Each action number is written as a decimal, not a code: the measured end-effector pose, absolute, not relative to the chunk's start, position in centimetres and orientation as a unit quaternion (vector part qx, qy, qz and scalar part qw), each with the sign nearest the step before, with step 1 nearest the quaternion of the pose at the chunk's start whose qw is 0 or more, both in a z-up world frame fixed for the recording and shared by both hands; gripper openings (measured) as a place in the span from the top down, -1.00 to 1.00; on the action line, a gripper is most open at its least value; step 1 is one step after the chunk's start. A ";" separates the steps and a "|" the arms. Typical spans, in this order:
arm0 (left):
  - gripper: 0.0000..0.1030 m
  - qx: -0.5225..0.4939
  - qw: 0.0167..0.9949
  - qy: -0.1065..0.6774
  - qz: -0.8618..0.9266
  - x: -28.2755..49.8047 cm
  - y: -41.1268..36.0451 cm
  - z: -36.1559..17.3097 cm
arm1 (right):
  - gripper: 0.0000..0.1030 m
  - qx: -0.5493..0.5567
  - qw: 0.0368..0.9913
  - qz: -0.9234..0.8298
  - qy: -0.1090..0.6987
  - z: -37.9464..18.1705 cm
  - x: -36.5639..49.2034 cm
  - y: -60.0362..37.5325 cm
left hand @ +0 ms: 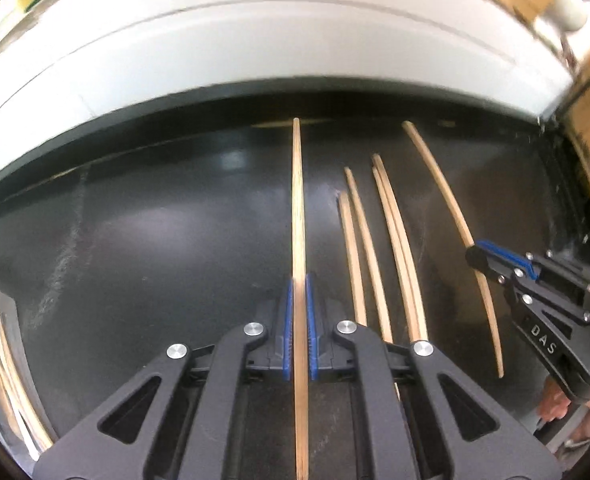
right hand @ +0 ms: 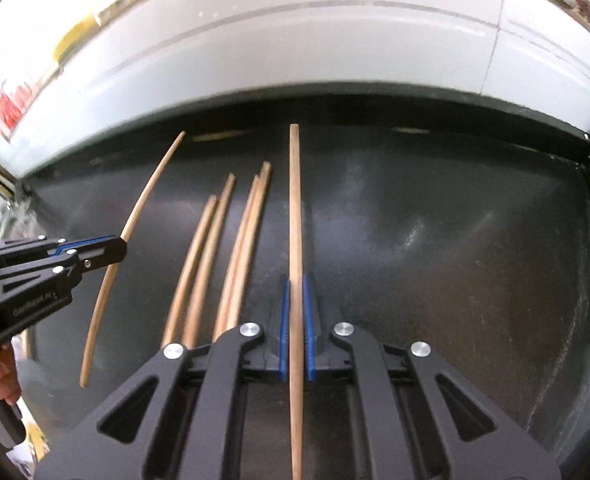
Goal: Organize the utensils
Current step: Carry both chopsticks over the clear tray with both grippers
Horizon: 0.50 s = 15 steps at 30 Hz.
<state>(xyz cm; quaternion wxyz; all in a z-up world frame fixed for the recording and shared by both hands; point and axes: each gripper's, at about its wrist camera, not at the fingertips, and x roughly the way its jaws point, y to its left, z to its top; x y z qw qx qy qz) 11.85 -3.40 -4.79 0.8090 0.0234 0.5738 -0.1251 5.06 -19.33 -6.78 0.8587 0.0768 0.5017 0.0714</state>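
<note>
**Each hand-held gripper clamped on one chopstick**

The left hand-held gripper (left hand: pixel 300 280) has its blue pads (left hand: pixel 288 332) pressed narrow against a single wooden chopstick (left hand: pixel 297 208), which runs straight out between the fingers and away over the dark bench (left hand: pixel 143 240). The right hand-held gripper (right hand: pixel 295 280) holds a second chopstick (right hand: pixel 295 208) in the same way, pinched between its blue pads (right hand: pixel 283 328) and pointing forward.

In the left wrist view the right hand-held gripper shows at the right edge, gripping its chopstick partway along. In the right wrist view the left hand-held gripper appears at the left edge, closed on its own chopstick, with part of a hand (right hand: pixel 3 376) below it.

Between the two held sticks, four loose chopsticks (left hand: pixel 391 240) lie on the bench, roughly parallel, two of them touching. A clear container (left hand: pixel 3 368) at the left edge of the left wrist view holds more chopsticks. A pale wall (left hand: pixel 255 60) rises behind the bench.
</note>
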 end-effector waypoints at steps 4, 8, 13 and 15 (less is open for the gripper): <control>0.89 0.006 0.814 0.568 -0.119 11.2 -2.1 -3.5 | 0.86 0.093 0.865 0.075 0.488 -5.1 4.3 -19.7; 0.89 -0.008 0.821 0.560 -0.114 9.7 -1.0 -1.9 | 0.86 0.103 0.870 0.087 0.473 -3.5 3.1 -19.4; 0.89 -0.015 0.830 0.547 -0.105 6.8 0.2 0.2 | 0.86 0.111 0.873 0.112 0.462 -2.0 1.1 -17.9; 0.89 -0.019 0.833 0.543 -0.098 5.7 0.9 0.5 | 0.86 0.105 0.873 0.128 0.459 -1.6 0.1 -16.7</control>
